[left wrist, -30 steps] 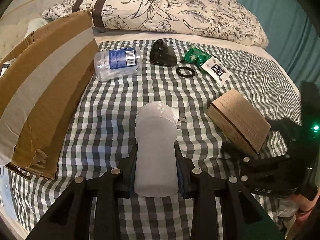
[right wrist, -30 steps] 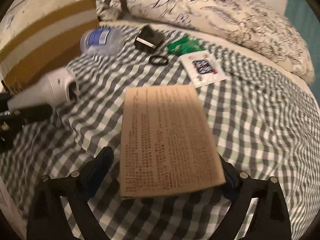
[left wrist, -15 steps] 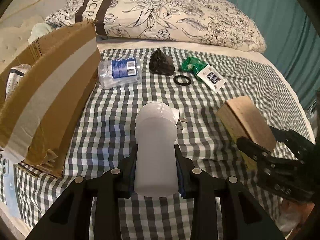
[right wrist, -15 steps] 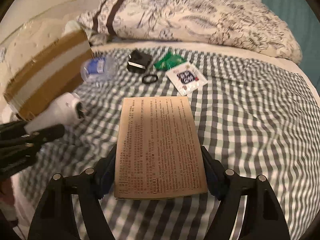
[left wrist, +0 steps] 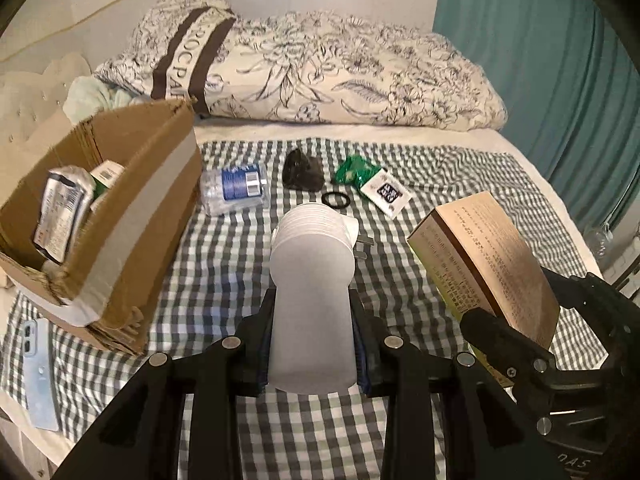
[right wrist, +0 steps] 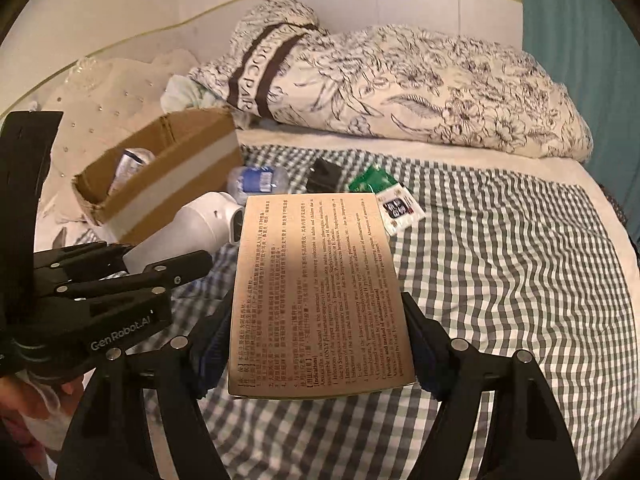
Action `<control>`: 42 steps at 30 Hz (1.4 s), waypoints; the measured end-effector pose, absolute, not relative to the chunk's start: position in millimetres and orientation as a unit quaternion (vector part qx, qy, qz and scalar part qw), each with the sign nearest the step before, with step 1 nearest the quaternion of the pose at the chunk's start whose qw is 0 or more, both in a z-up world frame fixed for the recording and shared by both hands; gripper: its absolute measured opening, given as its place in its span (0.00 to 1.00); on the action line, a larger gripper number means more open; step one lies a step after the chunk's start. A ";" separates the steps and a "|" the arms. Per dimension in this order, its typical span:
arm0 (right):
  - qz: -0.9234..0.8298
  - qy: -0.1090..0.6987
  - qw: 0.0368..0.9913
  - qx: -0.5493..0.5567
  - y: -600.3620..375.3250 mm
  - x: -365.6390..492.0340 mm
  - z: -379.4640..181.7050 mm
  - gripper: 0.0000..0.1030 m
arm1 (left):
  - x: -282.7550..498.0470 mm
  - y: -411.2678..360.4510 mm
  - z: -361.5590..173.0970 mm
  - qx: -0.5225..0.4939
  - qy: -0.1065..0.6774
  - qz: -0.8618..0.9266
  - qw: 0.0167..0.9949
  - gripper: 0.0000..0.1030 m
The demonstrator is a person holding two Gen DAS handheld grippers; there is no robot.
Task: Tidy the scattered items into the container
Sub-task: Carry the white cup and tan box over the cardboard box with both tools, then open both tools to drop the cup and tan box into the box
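Note:
My left gripper (left wrist: 312, 344) is shut on a white plastic adapter (left wrist: 312, 288) and holds it above the checked bedspread. It shows at the left in the right wrist view (right wrist: 200, 228). My right gripper (right wrist: 316, 344) is shut on a tan medicine box (right wrist: 316, 292), lifted off the bed; the box also shows at the right in the left wrist view (left wrist: 488, 256). The open cardboard box (left wrist: 132, 216) stands at the left with packets inside. A water bottle (left wrist: 234, 194), a black object (left wrist: 302, 170), a black ring (left wrist: 336, 200), a green packet (left wrist: 354, 170) and a white sachet (left wrist: 386, 194) lie on the bed.
A floral duvet (left wrist: 328, 76) is bunched along the head of the bed. A light blue phone (left wrist: 38, 360) lies at the bed's left edge beside the cardboard box. A teal curtain (left wrist: 560, 80) hangs at the right.
Both grippers have risen with their loads. The tan box is now off the bed and nearer the left gripper. The inside of the cardboard box has come into view.

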State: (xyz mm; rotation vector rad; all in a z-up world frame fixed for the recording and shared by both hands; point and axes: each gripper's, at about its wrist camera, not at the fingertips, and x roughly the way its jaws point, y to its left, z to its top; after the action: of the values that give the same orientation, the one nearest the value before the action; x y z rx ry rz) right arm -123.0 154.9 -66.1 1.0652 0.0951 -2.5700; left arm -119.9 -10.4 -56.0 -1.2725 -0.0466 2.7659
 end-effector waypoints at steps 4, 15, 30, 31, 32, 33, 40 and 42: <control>-0.911 0.039 0.181 0.369 147.7 -116.8 -52.3 0.73 | -114.4 -25.4 -39.6 -0.406 -0.025 0.913 0.044 0.31; -0.911 0.054 0.201 0.355 102.7 -112.5 -22.7 0.73 | -114.6 -78.0 1.5 -0.377 -0.042 0.925 0.023 0.31; -0.902 0.059 0.284 0.319 -12.9 -140.6 26.2 0.73 | -125.8 -191.5 37.4 -0.352 -0.080 0.932 -0.039 0.31; -0.900 0.053 0.290 0.321 -21.2 -143.9 27.5 0.73 | -126.7 -197.5 37.1 -0.352 -0.081 0.932 -0.042 0.31; -0.897 0.047 0.297 0.323 -30.6 -149.1 28.1 0.73 | -127.7 -204.5 36.5 -0.352 -0.083 0.931 -0.046 0.31; -0.895 0.043 0.302 0.325 -38.4 -153.2 28.4 0.73 | -129.2 -211.0 35.5 -0.352 -0.085 0.931 -0.048 0.31; -0.889 0.051 0.299 0.344 -95.3 -189.8 15.8 0.73 | -150.4 -250.3 12.8 -0.376 -0.096 0.919 -0.075 0.31; -0.888 0.040 0.296 0.351 -103.3 -202.1 10.8 0.73 | -155.2 -257.3 4.5 -0.384 -0.096 0.915 -0.079 0.31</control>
State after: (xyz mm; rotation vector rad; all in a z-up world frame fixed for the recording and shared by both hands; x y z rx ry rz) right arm -202.1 -103.3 10.8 0.9337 0.1059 -2.3608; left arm -155.2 -257.3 4.5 -1.2719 -0.3186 3.0285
